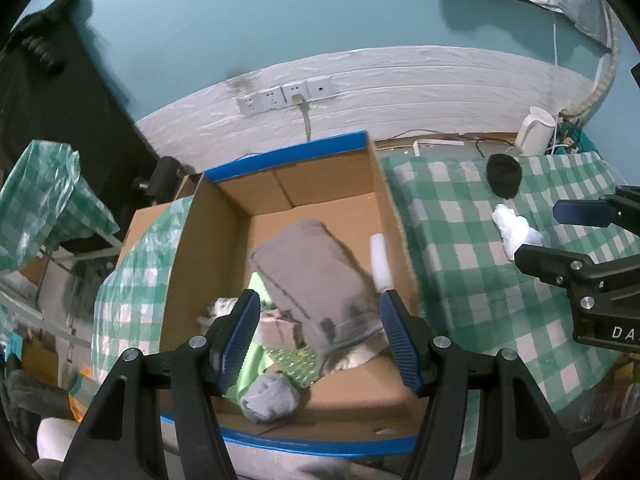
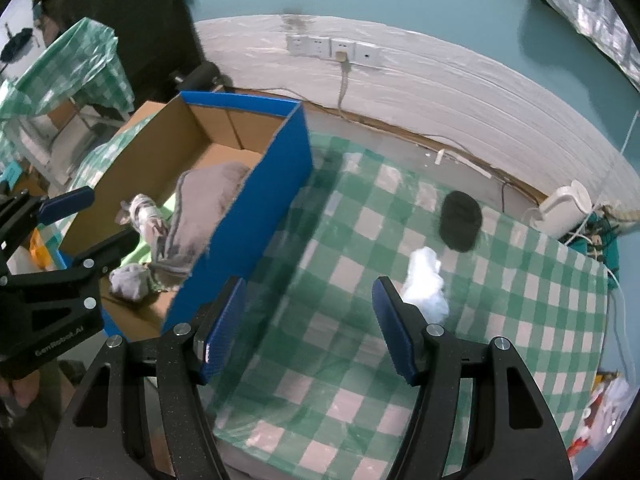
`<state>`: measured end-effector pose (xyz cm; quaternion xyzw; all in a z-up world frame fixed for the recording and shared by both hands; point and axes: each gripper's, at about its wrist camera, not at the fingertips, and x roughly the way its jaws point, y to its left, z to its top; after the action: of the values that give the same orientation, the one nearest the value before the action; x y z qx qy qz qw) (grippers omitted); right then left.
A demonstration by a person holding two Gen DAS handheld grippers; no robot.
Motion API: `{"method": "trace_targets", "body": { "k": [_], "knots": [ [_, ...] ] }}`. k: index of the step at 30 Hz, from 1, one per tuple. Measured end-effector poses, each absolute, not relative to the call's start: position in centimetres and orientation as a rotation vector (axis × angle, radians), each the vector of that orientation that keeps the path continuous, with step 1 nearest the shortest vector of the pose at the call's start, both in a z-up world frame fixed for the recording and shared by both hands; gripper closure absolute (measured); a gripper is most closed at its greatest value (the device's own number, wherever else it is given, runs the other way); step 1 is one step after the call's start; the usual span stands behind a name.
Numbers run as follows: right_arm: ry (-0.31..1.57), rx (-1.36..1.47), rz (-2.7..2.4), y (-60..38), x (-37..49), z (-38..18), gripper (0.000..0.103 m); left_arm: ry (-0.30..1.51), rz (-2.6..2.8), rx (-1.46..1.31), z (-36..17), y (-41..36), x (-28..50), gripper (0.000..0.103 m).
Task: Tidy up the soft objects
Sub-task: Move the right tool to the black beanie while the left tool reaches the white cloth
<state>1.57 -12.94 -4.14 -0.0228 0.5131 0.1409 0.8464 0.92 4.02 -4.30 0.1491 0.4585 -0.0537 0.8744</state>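
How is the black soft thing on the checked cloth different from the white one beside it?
The black bundle is dark, rounded and compact; the white bundle is bright, longer and irregular. The black one lies nearer the wall, the white one nearer the right gripper. Both lie outside the box.

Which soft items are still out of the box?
Two: the black bundle and the white one lie on the checked cloth, outside the box. The grey towel is inside.
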Motion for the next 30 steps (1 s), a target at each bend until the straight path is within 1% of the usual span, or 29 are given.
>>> {"method": "trace_targets", "body": {
  "k": [17,30],
  "knots": [
    [1.084,0.013,0.173,-20.5,0.1,-4.7,0.038,0.967,-0.147,0.345,-4.7,-2.0,1.7,0.039],
    [1.131,0.044,0.092,-25.1,3.8,-7.1,0.038,0.963,-0.151,0.364,-6.1,-6.7,4.7,0.039]
  ]
}}
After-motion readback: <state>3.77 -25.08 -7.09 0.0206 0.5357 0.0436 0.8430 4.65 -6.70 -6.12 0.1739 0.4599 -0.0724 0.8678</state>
